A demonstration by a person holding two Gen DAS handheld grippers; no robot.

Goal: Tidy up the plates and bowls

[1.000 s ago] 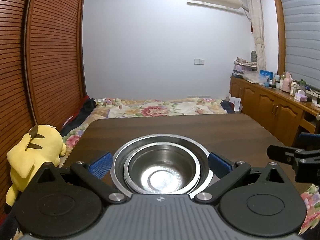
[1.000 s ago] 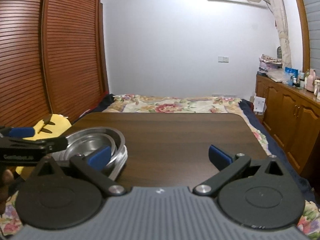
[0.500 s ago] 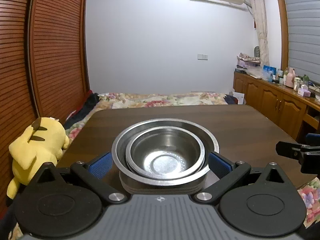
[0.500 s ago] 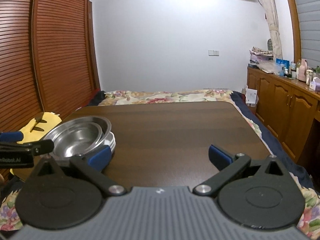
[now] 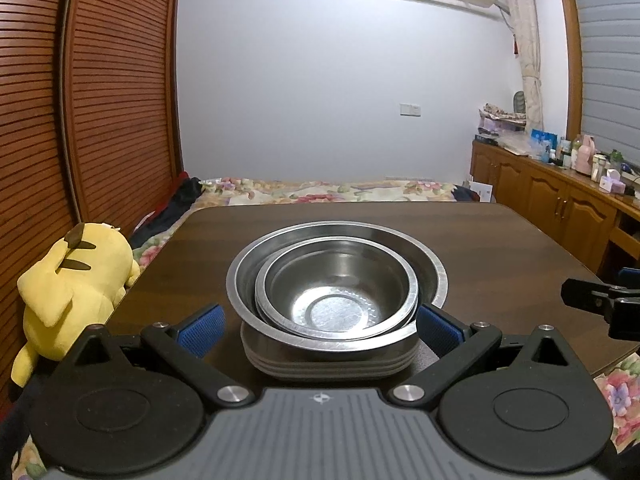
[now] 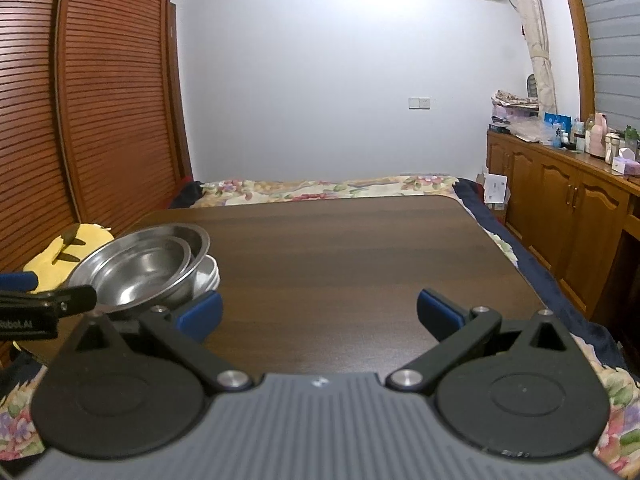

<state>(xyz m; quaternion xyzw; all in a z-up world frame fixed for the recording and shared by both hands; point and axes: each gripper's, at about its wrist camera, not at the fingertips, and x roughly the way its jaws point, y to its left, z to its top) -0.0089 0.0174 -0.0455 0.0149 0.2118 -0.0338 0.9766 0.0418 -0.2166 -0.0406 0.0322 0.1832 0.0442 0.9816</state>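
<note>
Two nested steel bowls, a small bowl (image 5: 336, 300) inside a large bowl (image 5: 428, 268), rest on a low stack of plates (image 5: 328, 364) on the dark wooden table (image 5: 500, 248). My left gripper (image 5: 320, 328) is open, its blue pads (image 5: 200, 330) standing on either side of the stack at plate height. In the right wrist view the bowls (image 6: 136, 268) and plates (image 6: 211, 274) sit at the left. My right gripper (image 6: 319, 314) is open over bare table, with nothing between its fingers, to the right of the stack.
A yellow plush toy (image 5: 76, 280) lies off the table's left edge. A bed with a floral cover (image 5: 320, 192) lies beyond the far edge. Wooden cabinets (image 6: 560, 216) line the right wall and slatted wardrobe doors (image 5: 100, 120) the left.
My left gripper has dropped lower and levelled out, so the plate stack's side now shows between its pads. The right gripper has lowered and eased back a little. Both stayed open.
</note>
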